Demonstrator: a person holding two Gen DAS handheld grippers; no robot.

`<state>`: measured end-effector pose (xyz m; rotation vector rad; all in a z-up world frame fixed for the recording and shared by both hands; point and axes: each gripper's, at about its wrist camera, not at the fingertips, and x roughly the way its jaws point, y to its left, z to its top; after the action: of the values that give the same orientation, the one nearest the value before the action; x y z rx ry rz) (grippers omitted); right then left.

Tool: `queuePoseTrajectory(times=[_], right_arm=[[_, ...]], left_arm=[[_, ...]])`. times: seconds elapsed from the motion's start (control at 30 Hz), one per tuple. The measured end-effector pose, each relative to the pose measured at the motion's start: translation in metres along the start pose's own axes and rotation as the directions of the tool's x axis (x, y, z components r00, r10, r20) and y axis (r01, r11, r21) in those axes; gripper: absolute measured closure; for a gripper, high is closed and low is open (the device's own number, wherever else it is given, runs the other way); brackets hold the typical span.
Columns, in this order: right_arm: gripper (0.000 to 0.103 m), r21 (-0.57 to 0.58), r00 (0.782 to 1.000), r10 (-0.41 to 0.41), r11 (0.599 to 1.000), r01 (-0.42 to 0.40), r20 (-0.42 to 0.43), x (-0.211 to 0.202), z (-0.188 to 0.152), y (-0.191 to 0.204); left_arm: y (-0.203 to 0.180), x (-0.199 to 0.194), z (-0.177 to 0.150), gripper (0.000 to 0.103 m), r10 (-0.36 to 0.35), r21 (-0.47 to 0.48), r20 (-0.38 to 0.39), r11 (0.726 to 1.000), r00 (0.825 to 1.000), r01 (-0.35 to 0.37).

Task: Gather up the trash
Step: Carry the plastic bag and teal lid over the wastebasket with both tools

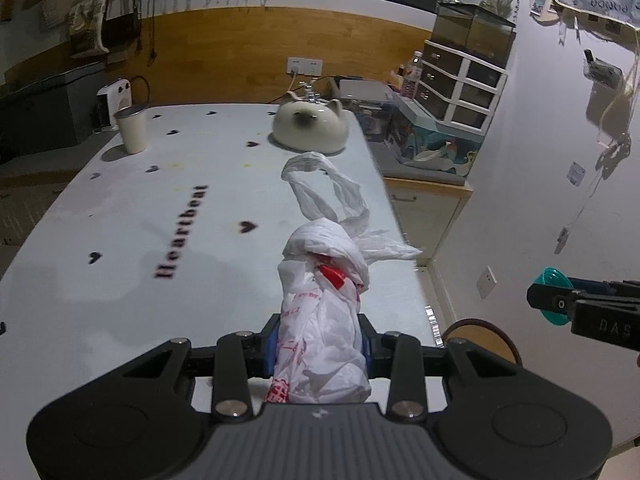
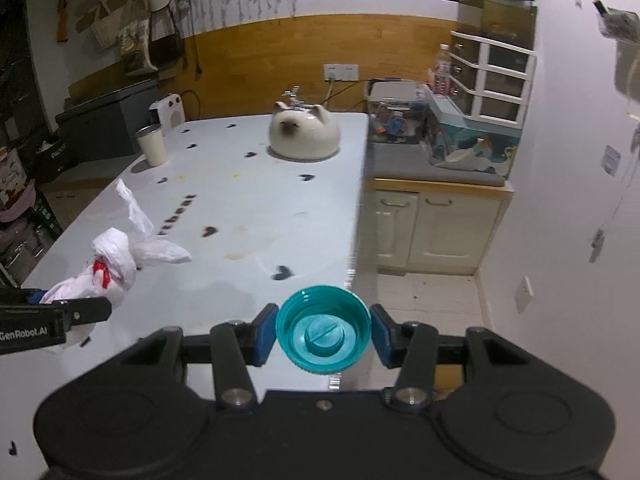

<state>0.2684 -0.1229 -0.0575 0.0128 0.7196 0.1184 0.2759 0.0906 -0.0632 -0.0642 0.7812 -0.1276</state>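
Two trash items are gripped clear of the white heart-printed desk (image 2: 240,208) for carrying off: a knotted white plastic bag (image 1: 320,320) is clamped by the left tool (image 1: 318,352), a teal plastic cap (image 2: 323,334) by the right tool (image 2: 324,336).

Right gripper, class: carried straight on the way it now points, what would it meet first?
Probably the white tabletop. The right gripper, shut on the teal cap, aims downward near the table's right edge, so it might pass onto the floor instead.

left tongs (image 1: 320,354) clamped, right tongs (image 2: 324,334) clamped, both angled downward.
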Motion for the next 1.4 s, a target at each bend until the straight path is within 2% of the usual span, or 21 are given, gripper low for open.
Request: queuePoseTrajectory(times=[0.27, 0.57, 0.77, 0.9, 1.07, 1.17, 1.2, 1.4], right_arm=[[0.053, 0.006, 1.000, -0.006, 1.000, 0.006, -0.004, 0.006, 0.003, -0.080], [0.053, 0.014, 0.999, -0.015, 1.000, 0.016, -0.037, 0.032, 0.007, -0.173], [0.053, 0.032, 0.997, -0.027, 0.999, 0.029, -0.068, 0.053, 0.005, -0.226], [0.053, 0.067, 0.994, -0.040, 0.997, 0.047, -0.100, 0.069, 0.000, -0.261], [0.053, 0.121, 0.986, -0.070, 0.989, 0.089, -0.151, 0.090, -0.016, -0.298], [0.053, 0.157, 0.978, -0.088, 0.980, 0.119, -0.189, 0.105, -0.028, -0.318], [0.053, 0.168, 0.975, -0.094, 0.977, 0.129, -0.202, 0.109, -0.032, -0.325], [0.053, 0.228, 0.952, -0.109, 0.957, 0.178, -0.287, 0.136, -0.058, -0.352]], left_arm=[[-0.081, 0.031, 0.011, 0.065, -0.008, 0.007, -0.008, 1.000, 1.000, 0.008], [-0.162, 0.084, 0.022, 0.065, -0.026, 0.006, -0.042, 1.000, 0.999, 0.027], [-0.206, 0.123, 0.026, 0.065, -0.055, 0.017, -0.095, 0.998, 0.994, 0.057], [-0.233, 0.155, 0.022, 0.065, -0.097, 0.025, -0.167, 0.994, 0.981, 0.103], [-0.261, 0.202, 0.011, 0.065, -0.158, 0.016, -0.279, 0.985, 0.947, 0.169], [-0.276, 0.231, 0.001, 0.065, -0.192, 0.010, -0.354, 0.978, 0.915, 0.209], [-0.281, 0.241, -0.003, 0.065, -0.205, 0.006, -0.382, 0.974, 0.901, 0.224], [-0.309, 0.302, -0.034, 0.065, -0.261, -0.006, -0.557, 0.951, 0.789, 0.310]])
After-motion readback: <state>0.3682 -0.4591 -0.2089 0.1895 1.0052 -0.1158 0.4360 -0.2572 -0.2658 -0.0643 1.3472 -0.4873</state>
